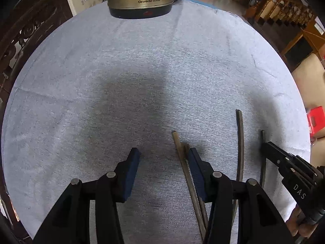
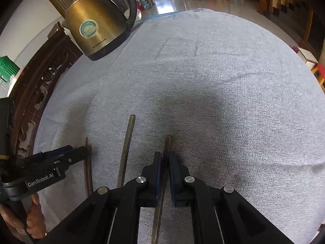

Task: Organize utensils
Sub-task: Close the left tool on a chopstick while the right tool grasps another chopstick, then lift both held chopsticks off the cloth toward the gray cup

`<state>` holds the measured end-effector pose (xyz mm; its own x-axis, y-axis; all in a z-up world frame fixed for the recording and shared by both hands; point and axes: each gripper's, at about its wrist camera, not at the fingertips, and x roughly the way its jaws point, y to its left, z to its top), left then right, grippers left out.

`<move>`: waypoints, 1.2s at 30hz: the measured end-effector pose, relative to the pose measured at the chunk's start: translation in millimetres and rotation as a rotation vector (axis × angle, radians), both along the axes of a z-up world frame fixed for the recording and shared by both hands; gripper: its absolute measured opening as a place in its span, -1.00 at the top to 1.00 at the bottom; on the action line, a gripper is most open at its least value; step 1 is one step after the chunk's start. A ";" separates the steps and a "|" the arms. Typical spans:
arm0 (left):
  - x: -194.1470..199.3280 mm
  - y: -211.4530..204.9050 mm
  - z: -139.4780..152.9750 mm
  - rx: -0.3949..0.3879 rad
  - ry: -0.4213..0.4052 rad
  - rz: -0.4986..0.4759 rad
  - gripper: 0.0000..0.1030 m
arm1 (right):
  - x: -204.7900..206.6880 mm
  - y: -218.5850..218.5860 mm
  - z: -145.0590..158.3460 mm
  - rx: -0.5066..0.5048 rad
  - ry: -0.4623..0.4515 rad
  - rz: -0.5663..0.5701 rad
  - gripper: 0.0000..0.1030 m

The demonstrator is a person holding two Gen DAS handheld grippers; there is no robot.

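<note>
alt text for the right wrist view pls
The right gripper is shut on a chopstick lying on a grey tablecloth. A second chopstick lies to its left, and a brass-coloured electric kettle stands at the far left.

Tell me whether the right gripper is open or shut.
Shut: the right gripper has its pads pressed on a chopstick lying on the cloth.

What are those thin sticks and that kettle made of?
Chopsticks: probably wood or bamboo; dull brown, matte, square-cut ends. Kettle: metal, likely steel with a brassy gold finish that reflects light, on a black, seemingly plastic base and handle.
</note>
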<state>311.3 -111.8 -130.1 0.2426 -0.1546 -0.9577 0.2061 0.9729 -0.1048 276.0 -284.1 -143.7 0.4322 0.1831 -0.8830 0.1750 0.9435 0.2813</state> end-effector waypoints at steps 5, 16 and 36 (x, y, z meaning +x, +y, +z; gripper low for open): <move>-4.7 8.2 -0.3 0.008 -0.014 -0.016 0.01 | -4.7 -5.0 -0.8 0.029 -0.009 0.001 0.84; -9.5 -10.8 2.4 0.093 -0.048 0.002 -0.02 | -2.0 2.1 2.4 -0.012 0.006 0.006 0.84; -60.7 62.9 30.7 -0.129 -0.181 0.011 0.90 | -70.8 -6.1 35.2 -0.092 -0.143 -0.013 0.88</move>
